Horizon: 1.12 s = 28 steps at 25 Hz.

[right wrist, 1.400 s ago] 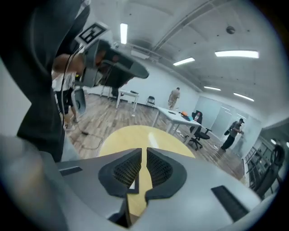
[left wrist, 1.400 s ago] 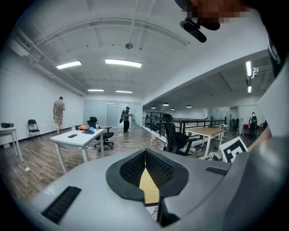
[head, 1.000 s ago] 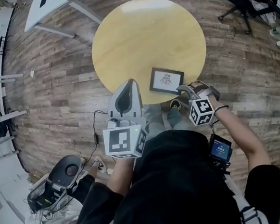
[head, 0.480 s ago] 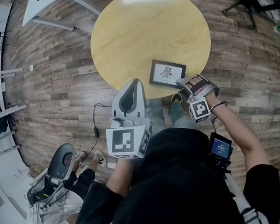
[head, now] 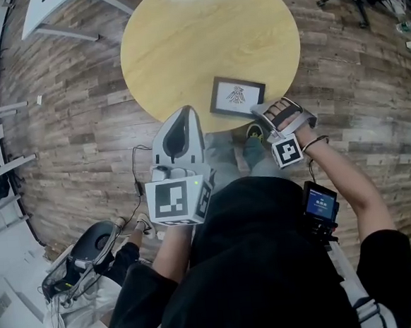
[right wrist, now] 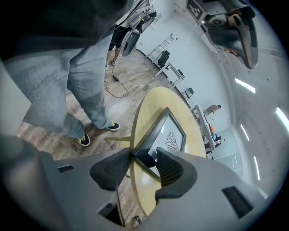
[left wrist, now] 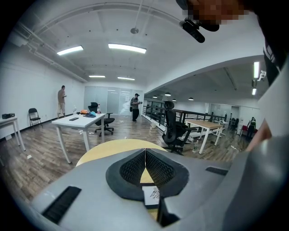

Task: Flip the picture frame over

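the picture frame lies flat, print side up, on the bench, close to the bench rim on the person's side. its long axis runs roughly along that rim. one short end points toward the right claw.

the relation that governs the coming move: the right claw meets the frame at its near right corner, just where the frame comes closest to the bench rim. we judge a lift at that corner would tip the frame about its far long edge.

the right claw is wide and closing. the frame corner stands between its pads, and we see no firm pad contact yet.

the left claw is outside the bench rim, well left of the frame, and is the farther of the two. its pads meet in a single line with nothing between them.

differences between views:
- the head view shows the whole frame and both claws against the bench rim, but the hand covers the contact point.
- the right claw view shows the frame corner and the bench rim between the pads.
- the left claw view shows only a slip of the frame below the closed pads.
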Available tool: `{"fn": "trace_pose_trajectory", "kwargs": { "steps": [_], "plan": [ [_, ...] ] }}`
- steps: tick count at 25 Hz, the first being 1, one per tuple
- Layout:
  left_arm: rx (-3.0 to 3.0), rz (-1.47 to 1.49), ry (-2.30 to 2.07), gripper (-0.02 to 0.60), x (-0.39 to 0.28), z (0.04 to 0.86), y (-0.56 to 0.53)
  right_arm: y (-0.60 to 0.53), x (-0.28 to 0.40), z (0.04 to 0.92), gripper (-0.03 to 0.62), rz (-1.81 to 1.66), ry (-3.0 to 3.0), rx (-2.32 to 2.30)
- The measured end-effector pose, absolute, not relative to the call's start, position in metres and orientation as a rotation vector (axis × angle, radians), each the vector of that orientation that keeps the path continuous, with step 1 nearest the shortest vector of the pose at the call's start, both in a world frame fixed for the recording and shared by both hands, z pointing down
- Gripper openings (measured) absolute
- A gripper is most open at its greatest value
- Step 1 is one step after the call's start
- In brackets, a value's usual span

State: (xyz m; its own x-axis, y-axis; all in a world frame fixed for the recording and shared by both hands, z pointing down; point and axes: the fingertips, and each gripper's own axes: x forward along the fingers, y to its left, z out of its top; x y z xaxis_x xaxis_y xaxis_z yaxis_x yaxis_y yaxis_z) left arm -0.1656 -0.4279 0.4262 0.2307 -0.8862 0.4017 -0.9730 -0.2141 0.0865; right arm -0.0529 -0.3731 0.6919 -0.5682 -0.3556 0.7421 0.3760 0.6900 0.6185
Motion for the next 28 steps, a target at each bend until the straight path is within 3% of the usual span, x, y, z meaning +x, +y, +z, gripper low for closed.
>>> {"fn": "trace_pose_trajectory", "kwargs": {
  "steps": [18, 28],
  "plan": [
    [2.199, 0.391, -1.764, 0.023, -0.171, 0.419, -0.422, -0.359, -0.064, 0.639, 0.137, -0.686, -2.195, -0.052],
    [2.206, 0.387, -1.77, 0.023, -0.172, 0.417, -0.42, -0.347, -0.083, 0.583, 0.129, 0.02, -2.532, -0.161]
  ]
}}
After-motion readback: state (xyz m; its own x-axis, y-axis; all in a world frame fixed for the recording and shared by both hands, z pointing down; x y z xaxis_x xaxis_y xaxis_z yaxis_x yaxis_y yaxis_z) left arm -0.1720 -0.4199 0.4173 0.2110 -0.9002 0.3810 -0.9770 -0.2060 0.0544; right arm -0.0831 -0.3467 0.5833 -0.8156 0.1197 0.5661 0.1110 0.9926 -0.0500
